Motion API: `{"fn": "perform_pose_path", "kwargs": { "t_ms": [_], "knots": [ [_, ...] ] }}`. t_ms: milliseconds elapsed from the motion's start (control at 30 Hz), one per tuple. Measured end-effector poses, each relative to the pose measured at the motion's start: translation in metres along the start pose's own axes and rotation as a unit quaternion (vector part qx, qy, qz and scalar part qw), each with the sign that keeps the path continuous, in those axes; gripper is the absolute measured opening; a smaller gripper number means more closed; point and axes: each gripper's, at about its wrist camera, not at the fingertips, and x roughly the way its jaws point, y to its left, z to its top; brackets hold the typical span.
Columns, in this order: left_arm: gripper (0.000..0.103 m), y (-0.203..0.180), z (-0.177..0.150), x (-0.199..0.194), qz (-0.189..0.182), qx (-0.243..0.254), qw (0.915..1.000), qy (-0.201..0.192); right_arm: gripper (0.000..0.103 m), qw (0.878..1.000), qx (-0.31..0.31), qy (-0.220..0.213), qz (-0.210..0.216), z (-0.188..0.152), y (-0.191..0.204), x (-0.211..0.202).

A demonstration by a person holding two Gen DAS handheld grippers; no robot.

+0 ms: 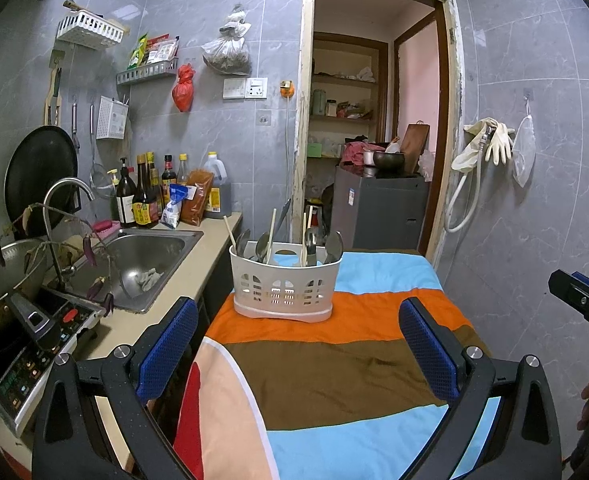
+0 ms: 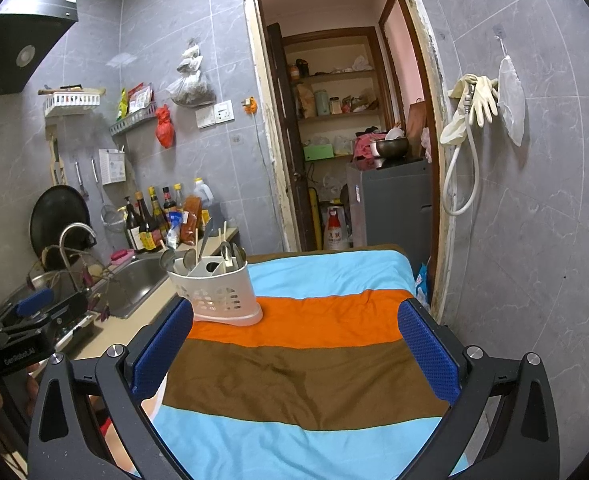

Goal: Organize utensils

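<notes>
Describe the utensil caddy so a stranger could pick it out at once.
Find the striped cloth beside the sink. On its orange band stands the caddy, a white slotted plastic basket. It alone holds upright spoons and chopsticks.

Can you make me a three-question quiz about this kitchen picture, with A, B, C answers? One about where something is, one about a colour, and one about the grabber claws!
1. Where does the white utensil basket stand?
A. in the sink
B. on the striped cloth
C. on the floor

2. What colour is the stripe under the basket?
A. orange
B. green
C. purple

3. How are the two grippers?
A. both shut on spoons
B. one holds a chopstick
C. both open and empty

Answers:
1 B, the basket rests on the striped cloth, beside the sink.
2 A, its base sits on the orange band.
3 C, the left gripper and right gripper have their jaws wide apart with nothing between them.
</notes>
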Motion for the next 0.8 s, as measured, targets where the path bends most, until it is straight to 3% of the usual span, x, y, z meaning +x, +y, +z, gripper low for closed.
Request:
{"fn": "perform_pose_path", "kwargs": {
  "t_ms": [800],
  "knots": [
    [0.098,0.0003,-0.0076,0.0002,0.009,0.002,1.0000,0.002,0.103,1.000,0.000,0.002,-0.001,-0.0018,0.0013,0.0006]
  ]
}}
